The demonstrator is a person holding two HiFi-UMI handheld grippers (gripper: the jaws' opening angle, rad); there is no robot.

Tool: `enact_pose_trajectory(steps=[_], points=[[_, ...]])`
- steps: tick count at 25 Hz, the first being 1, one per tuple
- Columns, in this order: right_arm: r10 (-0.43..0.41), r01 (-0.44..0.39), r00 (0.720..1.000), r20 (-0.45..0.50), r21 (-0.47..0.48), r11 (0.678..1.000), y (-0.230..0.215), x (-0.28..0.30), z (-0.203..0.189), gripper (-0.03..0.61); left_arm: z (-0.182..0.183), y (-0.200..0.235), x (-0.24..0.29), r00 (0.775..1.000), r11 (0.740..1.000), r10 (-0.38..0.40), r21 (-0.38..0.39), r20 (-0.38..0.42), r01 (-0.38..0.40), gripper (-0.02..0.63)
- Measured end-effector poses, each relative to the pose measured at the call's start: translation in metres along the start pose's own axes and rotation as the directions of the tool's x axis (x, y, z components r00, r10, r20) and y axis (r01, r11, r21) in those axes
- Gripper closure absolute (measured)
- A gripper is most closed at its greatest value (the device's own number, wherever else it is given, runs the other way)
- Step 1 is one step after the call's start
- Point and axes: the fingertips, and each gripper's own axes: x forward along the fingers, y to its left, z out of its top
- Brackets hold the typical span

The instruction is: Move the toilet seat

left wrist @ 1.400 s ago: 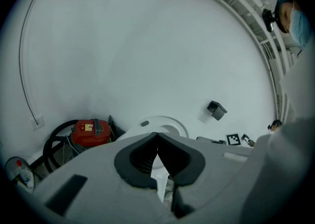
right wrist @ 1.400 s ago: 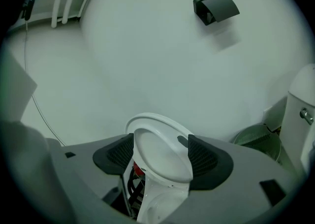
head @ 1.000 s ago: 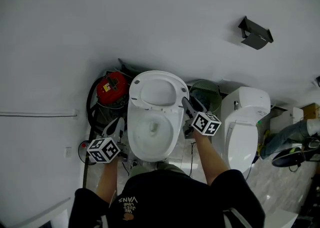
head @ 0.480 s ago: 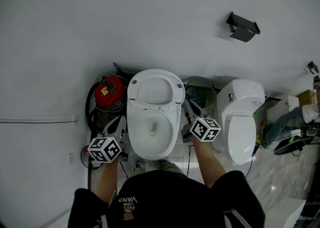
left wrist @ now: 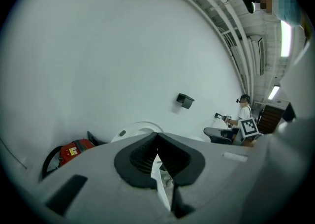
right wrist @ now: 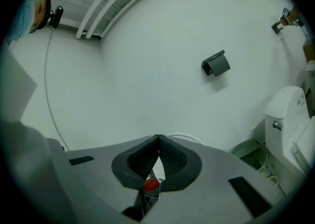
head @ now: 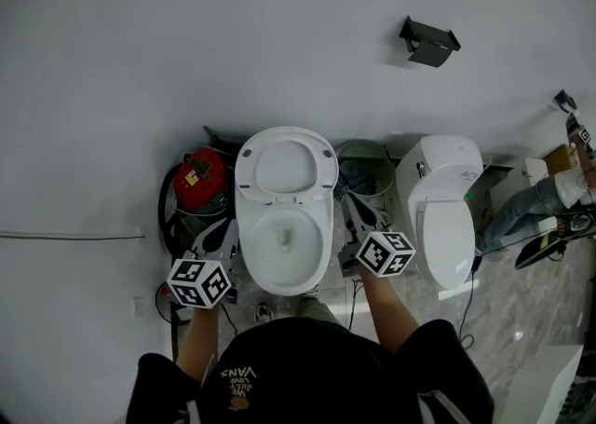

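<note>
The white toilet stands against the wall with its seat and lid raised upright. My left gripper is shut and empty, just left of the bowl. Right of the bowl, my right gripper is shut and empty too, clear of the seat. In the left gripper view the jaws meet, with the raised lid beyond them. The right gripper view shows its jaws closed with the lid's rim just behind.
A second toilet stands to the right, with a green mesh bin between the two. A red canister with a black hose sits left of the toilet. A black holder hangs on the wall. Another person is at the far right.
My right gripper has left the raised seat's right edge, drawn back toward me and shut. The left gripper rose slightly. The seat stays up.
</note>
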Motion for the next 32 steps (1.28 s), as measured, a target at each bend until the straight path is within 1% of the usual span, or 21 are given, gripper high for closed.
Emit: enact_pose_trajectory(steps=[2,5,8,12,16,24,32], points=[[-0.008,0.008,1.0,0.02,-0.005,1.0,0.009,-0.01,0.0,0.578,0.002,-0.002,-0.007,1.0,1.0,-0.014,0.011,0.009,0.014,0.612],[-0.02,0.02,0.999,0.044,0.004,1.0,0.02,-0.023,-0.002,0.578,0.002,-0.004,-0.018,1.0,0.999,-0.02,0.034,0.001,0.02,0.612],[-0.033,0.033,0.998,0.05,0.013,0.999,0.03,-0.034,-0.009,0.578,0.0,-0.004,-0.029,1.0,0.998,-0.026,0.053,-0.014,0.026,0.612],[-0.044,0.044,0.998,0.051,0.016,0.999,0.046,-0.05,-0.024,0.578,-0.005,-0.006,-0.045,0.998,0.996,-0.064,0.062,-0.021,0.065,0.612],[-0.045,0.043,0.997,0.062,0.037,0.998,0.06,-0.062,-0.034,0.578,-0.009,-0.006,-0.059,0.996,0.993,-0.085,0.081,-0.032,0.087,0.612],[-0.075,0.071,0.995,0.07,0.05,0.996,0.076,-0.081,-0.054,0.579,-0.02,-0.001,-0.076,0.993,0.988,-0.104,0.107,-0.053,0.109,0.612],[-0.099,0.095,0.993,0.063,0.051,0.994,0.081,-0.097,-0.06,0.58,-0.023,0.0,-0.084,0.991,0.987,-0.118,0.105,-0.058,0.124,0.612]])
